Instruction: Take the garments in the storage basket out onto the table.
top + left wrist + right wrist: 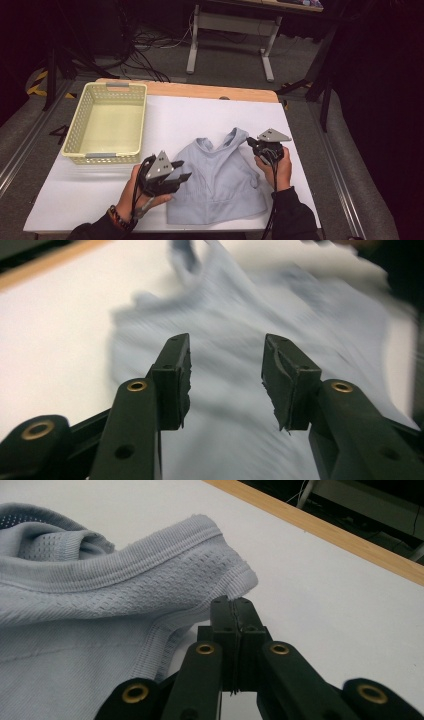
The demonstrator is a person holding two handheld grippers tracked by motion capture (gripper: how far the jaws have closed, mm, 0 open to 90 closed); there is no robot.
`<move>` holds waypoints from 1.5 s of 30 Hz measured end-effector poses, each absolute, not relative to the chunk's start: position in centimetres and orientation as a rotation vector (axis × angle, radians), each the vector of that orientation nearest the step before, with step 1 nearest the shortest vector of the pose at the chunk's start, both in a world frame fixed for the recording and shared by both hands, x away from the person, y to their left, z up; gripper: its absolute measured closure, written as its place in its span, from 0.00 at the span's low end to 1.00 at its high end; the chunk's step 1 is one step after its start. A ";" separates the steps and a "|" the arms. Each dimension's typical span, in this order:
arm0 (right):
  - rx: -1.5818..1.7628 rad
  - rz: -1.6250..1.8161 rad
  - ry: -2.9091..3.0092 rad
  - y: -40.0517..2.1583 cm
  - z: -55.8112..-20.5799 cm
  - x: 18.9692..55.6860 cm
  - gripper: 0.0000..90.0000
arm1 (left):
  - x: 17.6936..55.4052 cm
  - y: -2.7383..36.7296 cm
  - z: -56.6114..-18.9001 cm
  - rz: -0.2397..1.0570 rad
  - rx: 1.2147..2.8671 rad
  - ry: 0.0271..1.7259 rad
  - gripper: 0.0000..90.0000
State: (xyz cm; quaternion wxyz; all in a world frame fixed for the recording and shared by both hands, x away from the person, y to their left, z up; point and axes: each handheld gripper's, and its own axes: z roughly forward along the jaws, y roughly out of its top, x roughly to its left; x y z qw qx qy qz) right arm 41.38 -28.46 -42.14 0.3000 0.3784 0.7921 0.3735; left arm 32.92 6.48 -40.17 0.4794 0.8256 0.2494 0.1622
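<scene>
Item: pale blue garment, flat on the white table, at 4 o'clock from the yellow basket. Your right gripper pinches its strap edge. Your left gripper hovers above it, jaws apart, empty.

text: none legible | labels: none on the pale blue garment | brands: none on the cream basket; numbers and signs: none on the white surface

Counted: one pale blue sports top, one yellow plastic basket, two grippers, left and right, one desk.
</scene>
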 end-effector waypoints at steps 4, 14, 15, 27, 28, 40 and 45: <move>0.994 1.014 2.115 -28.4 -42.3 41.1 0.99 | 35.3 4.7 -39.1 0.425 2.012 0.624 0.44; 0.927 0.998 2.185 -28.3 -42.9 40.4 0.99 | 46.8 1.4 -42.9 0.340 2.174 0.932 0.47; 0.917 0.986 2.196 -28.2 -43.0 40.3 1.00 | 47.5 1.3 -43.5 0.308 2.193 0.947 0.50; 0.869 1.002 2.187 -28.1 -42.7 39.3 1.00 | 47.4 0.3 -44.5 0.342 2.343 0.909 0.97; 0.869 1.002 2.187 -28.1 -42.7 39.3 1.00 | 47.4 0.3 -44.5 0.342 2.343 0.909 0.97; 0.916 1.024 2.085 -29.0 -42.2 39.2 0.99 | 43.8 2.9 -38.1 0.704 1.967 0.942 0.95; 0.935 1.030 2.056 -29.1 -42.2 39.2 0.92 | 43.5 2.4 -37.9 0.680 1.960 0.891 0.86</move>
